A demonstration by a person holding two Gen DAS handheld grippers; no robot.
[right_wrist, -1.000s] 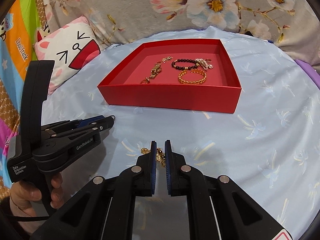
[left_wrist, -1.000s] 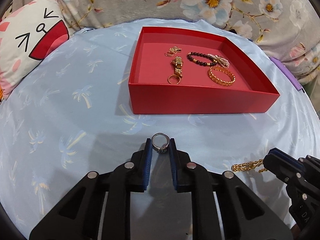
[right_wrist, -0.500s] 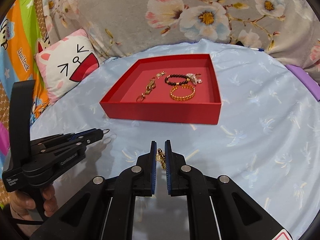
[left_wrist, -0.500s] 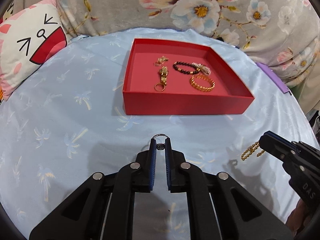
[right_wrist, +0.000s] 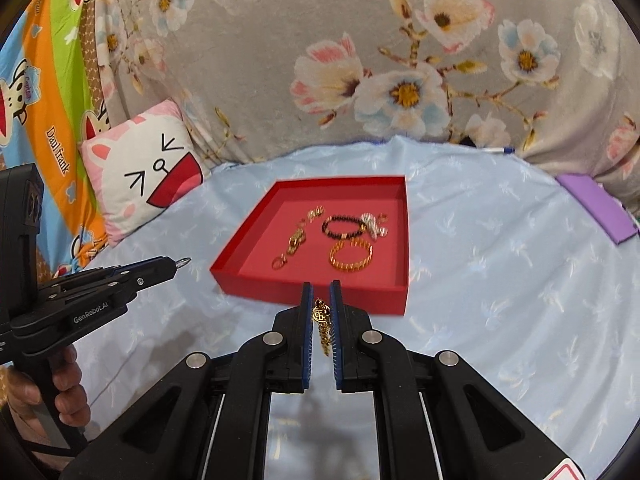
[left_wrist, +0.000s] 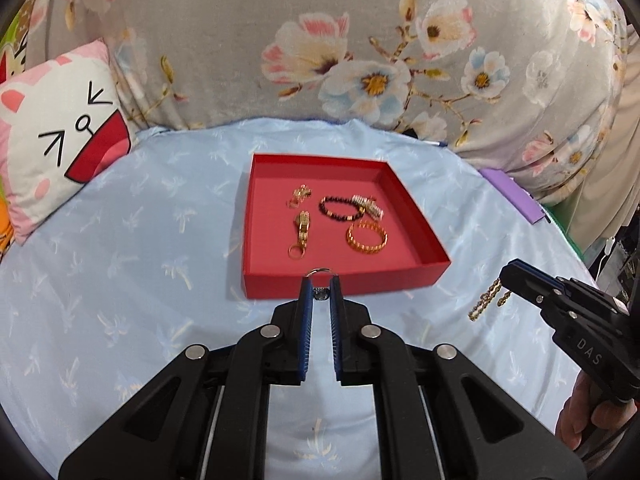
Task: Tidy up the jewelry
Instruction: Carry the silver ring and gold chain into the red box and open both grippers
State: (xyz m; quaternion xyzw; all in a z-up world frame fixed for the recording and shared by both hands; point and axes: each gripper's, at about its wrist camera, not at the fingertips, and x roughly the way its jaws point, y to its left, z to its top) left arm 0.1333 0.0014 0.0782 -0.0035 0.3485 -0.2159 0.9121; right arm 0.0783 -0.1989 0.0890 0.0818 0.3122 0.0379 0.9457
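At the far left, around nine o'clock in the left wrist view, a cartoon-face pillow [left_wrist: 60,136] leans against the floral fabric [left_wrist: 360,48] behind the bed. The light blue palm-print sheet [left_wrist: 140,248] covers the bed. At centre sits the red tray [left_wrist: 348,280], holding, from its ten o'clock round to its four o'clock, a small gold charm [left_wrist: 299,194], a gold clasp piece with a ring end [left_wrist: 301,234], a dark beaded bracelet [left_wrist: 340,209], a pale sparkly piece [left_wrist: 368,205] whose kind is hard to make out, and a gold link bangle [left_wrist: 367,237].

At six o'clock the left gripper [left_wrist: 320,285] has its fingers pinching a silver ring [left_wrist: 320,271], which is off the sheet and lines up with the tray's near wall; these fingers were closing on it moments ago. At three o'clock the right gripper [left_wrist: 505,276] holds a gold chain [left_wrist: 486,300] that dangles from its tip. In the right wrist view that chain [right_wrist: 322,326], with a round pendant, is pinched between the fingers, which are almost pressed together, and it hangs clear of the sheet just short of the tray [right_wrist: 312,292]. A purple object [right_wrist: 596,208] lies at two o'clock.
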